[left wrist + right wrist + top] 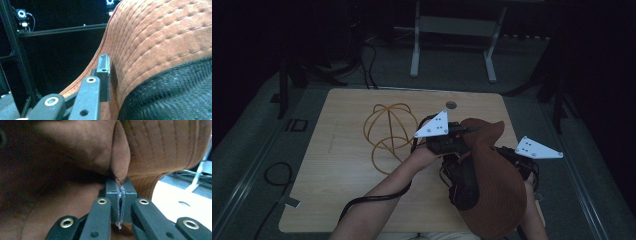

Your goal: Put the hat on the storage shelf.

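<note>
Fingers on both grippers pinch the rust-brown quilted suede hat [492, 185], held aloft over the near right of the pale wooden table [342, 165]: left gripper [464, 131] on the brim, right gripper [120, 195] on a fold. That thin fold could slip free, dropping the hat askew. An orange wire-loop stand [389, 131] waits behind.

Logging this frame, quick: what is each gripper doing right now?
Left gripper: shut on the hat, clamping its brim.
Right gripper: shut on the hat, pinching a fold of its fabric.
</note>
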